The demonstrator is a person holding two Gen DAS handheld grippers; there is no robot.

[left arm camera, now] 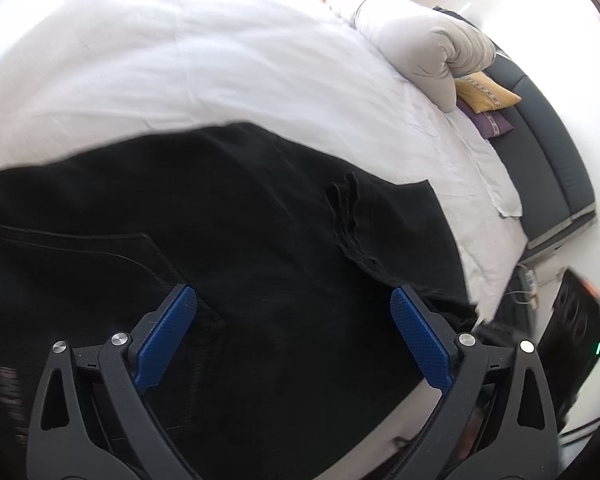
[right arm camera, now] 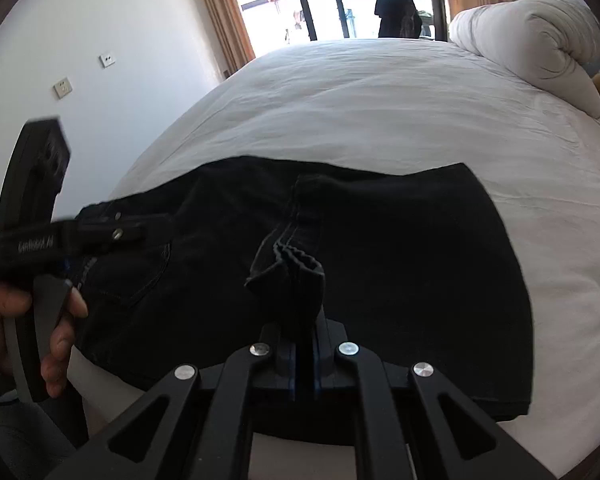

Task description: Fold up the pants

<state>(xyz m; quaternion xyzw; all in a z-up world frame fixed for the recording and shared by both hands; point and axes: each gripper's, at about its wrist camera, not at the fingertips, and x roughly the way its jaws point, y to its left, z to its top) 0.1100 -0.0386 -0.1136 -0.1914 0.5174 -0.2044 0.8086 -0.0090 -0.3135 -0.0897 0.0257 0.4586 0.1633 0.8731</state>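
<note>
Closest in, the right gripper (right arm camera: pixel 304 354) is pinching a bunched ridge of the black pants (right arm camera: pixel 400 264), while the left gripper (left arm camera: pixel 292 312) hovers over them with its fingers spread wide, holding nothing. The pants lie on the near edge of the white bed (right arm camera: pixel 380 100) already in a compact folded block, so I'd guess it's mostly done, maybe one last fold or tidy-up left. Rolled duvet (right arm camera: pixel 540 36) sits way back.

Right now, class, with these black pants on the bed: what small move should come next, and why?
Probably lower the open left gripper to pinch the pants; the right gripper alone grips a bunched fold, its jaws closed.
</note>
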